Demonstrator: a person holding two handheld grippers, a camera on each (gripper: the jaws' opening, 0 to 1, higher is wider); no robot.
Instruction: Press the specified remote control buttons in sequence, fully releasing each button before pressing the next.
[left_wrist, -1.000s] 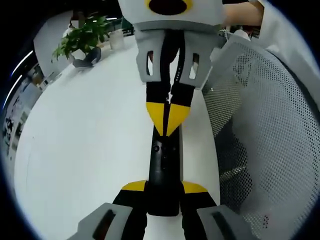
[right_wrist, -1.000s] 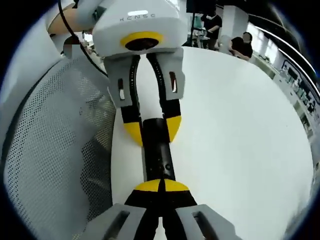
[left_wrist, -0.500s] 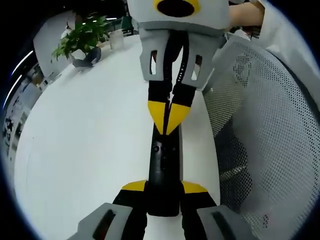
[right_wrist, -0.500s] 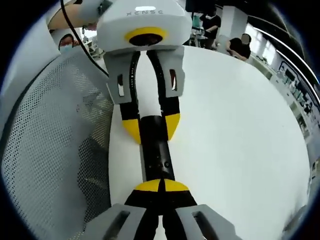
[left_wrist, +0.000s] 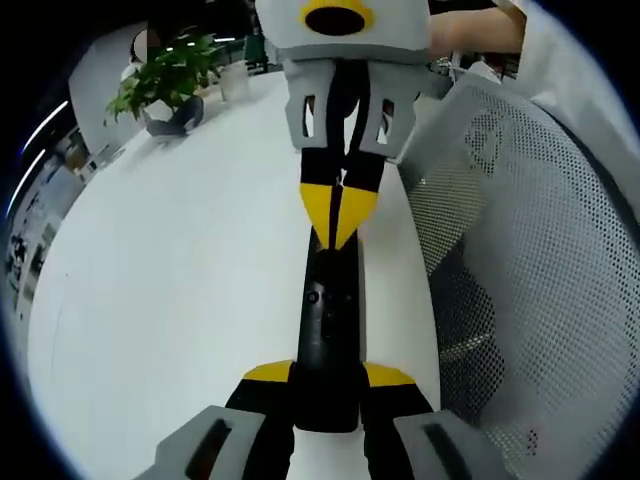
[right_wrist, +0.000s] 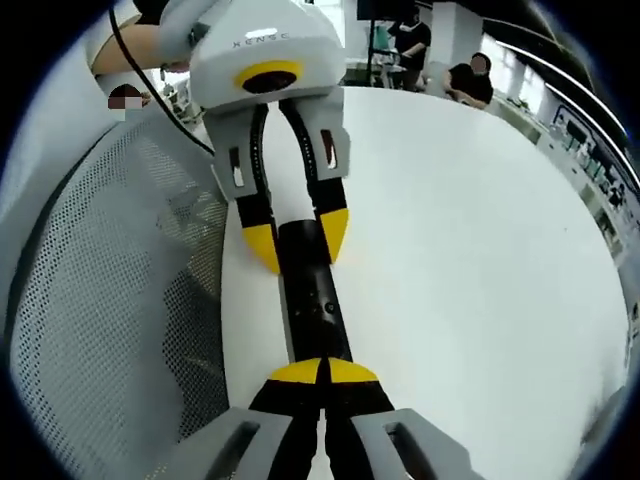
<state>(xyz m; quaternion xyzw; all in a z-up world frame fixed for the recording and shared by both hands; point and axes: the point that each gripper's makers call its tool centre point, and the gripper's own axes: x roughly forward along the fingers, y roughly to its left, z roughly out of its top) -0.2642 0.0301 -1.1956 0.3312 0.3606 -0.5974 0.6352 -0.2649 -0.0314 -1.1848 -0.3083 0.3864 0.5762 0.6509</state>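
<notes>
A slim black remote (left_wrist: 328, 310) lies lengthwise over the white table (left_wrist: 170, 290), near its edge. My left gripper (left_wrist: 328, 378) is shut on the remote's near end, one yellow tip on each side. My right gripper (left_wrist: 339, 222) comes in from the top, shut, with its joined yellow tips over the remote's far end. In the right gripper view, my right gripper (right_wrist: 322, 372) shows its tips together on the remote (right_wrist: 312, 300). Beyond it the left gripper (right_wrist: 297, 240) clamps the remote's other end. Small buttons show on the remote's top face.
A white mesh chair back (left_wrist: 520, 260) stands close beside the table edge, also seen as the mesh chair (right_wrist: 110, 300). A potted plant (left_wrist: 160, 85) sits at the table's far side. People (right_wrist: 470, 80) sit at the table's far end.
My right gripper's shut tips have slid a little along the remote, away from the left gripper. More of the remote now shows between the two. The left gripper keeps its hold.
</notes>
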